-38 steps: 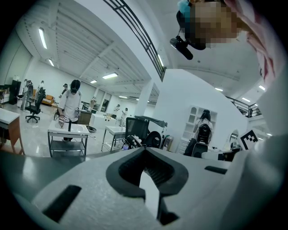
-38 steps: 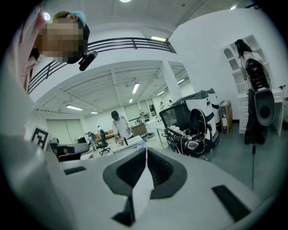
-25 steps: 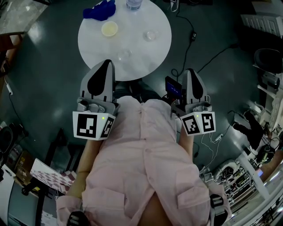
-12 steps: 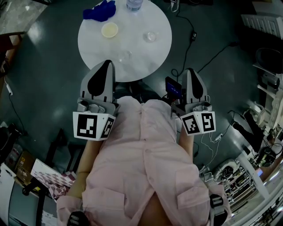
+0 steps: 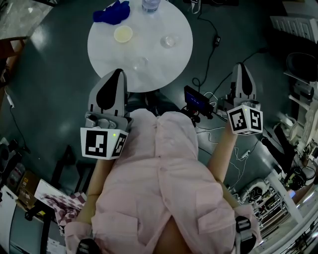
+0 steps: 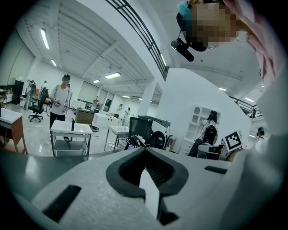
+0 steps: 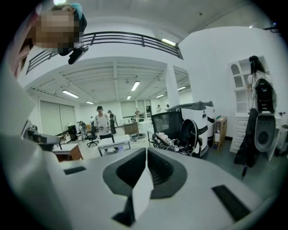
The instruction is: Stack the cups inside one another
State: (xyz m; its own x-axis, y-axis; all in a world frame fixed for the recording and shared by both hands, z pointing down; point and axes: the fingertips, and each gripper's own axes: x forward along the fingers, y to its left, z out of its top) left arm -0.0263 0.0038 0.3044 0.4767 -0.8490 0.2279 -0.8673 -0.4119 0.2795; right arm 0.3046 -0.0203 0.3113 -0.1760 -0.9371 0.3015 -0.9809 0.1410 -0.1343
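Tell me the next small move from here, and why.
Probably swing the right gripper toward the clear cup on the round table: its fingers are shut and empty, it hangs off the table's edge, and that cup sits on its side.

A round white table point(image 5: 171, 67) stands far ahead, bearing a blue cloth point(image 5: 113, 11), a pale yellow cup point(image 5: 123, 33), two clear cups point(image 5: 169, 40) point(image 5: 140, 63) and a bottle point(image 5: 150, 4). The left gripper point(image 5: 118, 72) overlaps its near-left rim, while the right gripper point(image 5: 240, 67) is off to the right above the dark floor point(image 5: 54, 74).
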